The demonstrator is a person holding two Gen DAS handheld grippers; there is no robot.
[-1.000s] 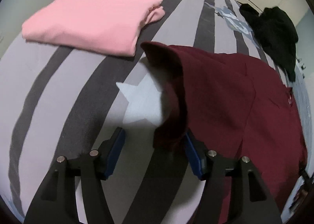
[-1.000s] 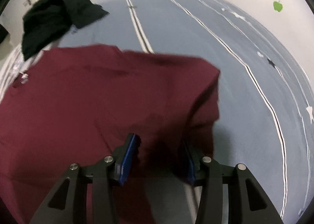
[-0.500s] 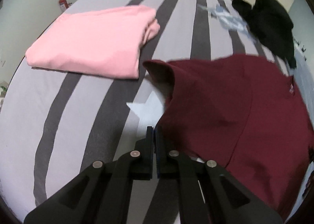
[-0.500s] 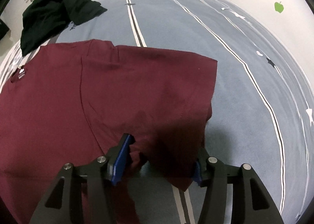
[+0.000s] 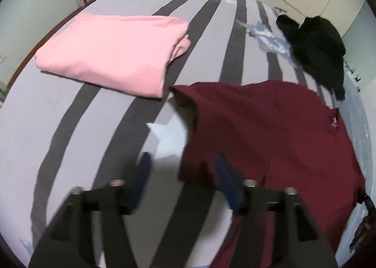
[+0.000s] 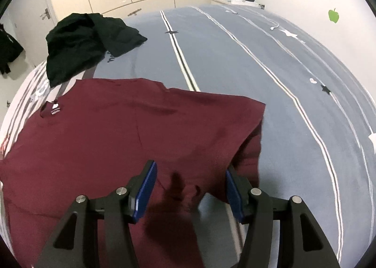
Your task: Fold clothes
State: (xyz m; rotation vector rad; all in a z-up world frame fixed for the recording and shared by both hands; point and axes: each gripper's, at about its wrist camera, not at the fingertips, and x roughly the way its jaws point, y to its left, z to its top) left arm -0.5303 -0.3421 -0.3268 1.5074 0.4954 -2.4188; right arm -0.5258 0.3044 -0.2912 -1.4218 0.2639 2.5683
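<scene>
Hovering just above the bed, the left gripper [image 5: 181, 174] has its jaws parted, just sprung apart, with nothing pinched; the maroon shirt [image 5: 270, 131] has its near corner at the right-hand pad. The right gripper [image 6: 190, 183] also stands parted, its jaws just widening, directly over the shirt's near edge, gripping nothing. I reckon the fold has been laid down; the sensible thing is to smooth the loose corners square before the next fold. Farther off, at the shirt's neck [image 6: 52, 109], a small label shows white print too blurred to read. Beyond lie a folded pink garment [image 5: 112, 49] and a black heap [image 6: 87, 40].
</scene>
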